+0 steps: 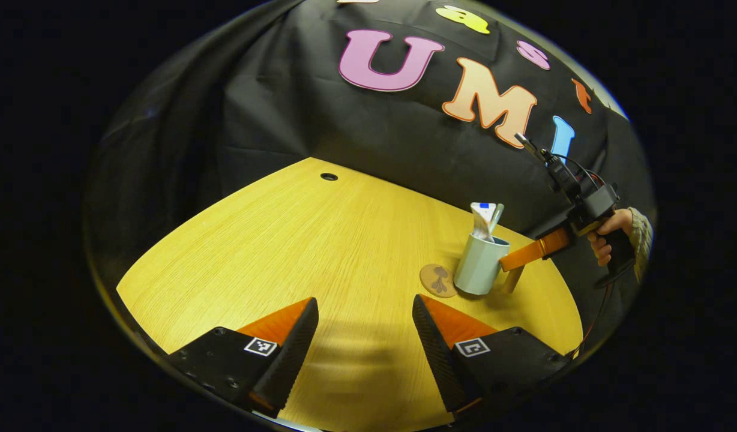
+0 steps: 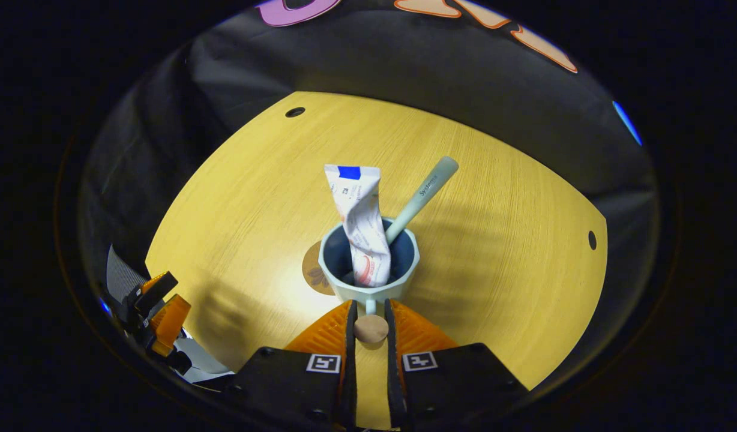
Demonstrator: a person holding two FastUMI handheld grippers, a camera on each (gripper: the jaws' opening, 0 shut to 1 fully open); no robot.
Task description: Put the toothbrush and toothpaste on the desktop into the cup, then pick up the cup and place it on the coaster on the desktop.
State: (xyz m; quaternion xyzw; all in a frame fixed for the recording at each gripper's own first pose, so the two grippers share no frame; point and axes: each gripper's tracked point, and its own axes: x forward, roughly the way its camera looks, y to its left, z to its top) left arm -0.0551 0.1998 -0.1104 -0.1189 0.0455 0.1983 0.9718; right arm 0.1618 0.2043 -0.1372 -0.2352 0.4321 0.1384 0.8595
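A pale blue-grey cup (image 1: 479, 266) (image 2: 368, 264) stands slightly tilted at the right of the wooden desktop (image 1: 320, 240). A crumpled white toothpaste tube (image 2: 361, 222) (image 1: 481, 219) and a pale green toothbrush (image 2: 422, 195) (image 1: 496, 219) stick up out of it. The cup's base is right beside a round brown coaster (image 1: 439, 280) (image 2: 313, 268); I cannot tell if it rests on the table. My right gripper (image 2: 370, 307) (image 1: 515, 258) is shut on the cup's wood-tipped handle (image 2: 371, 329). Low over the near desktop, my left gripper (image 1: 364, 303) (image 2: 155, 318) hangs open and empty.
A person's hand (image 1: 605, 237) holds the right gripper at the table's right edge. Cable holes (image 1: 329, 176) (image 2: 294, 111) (image 2: 592, 240) sit near the far edges. The black cloth wall closes off the back. Bare wood spreads left of the coaster.
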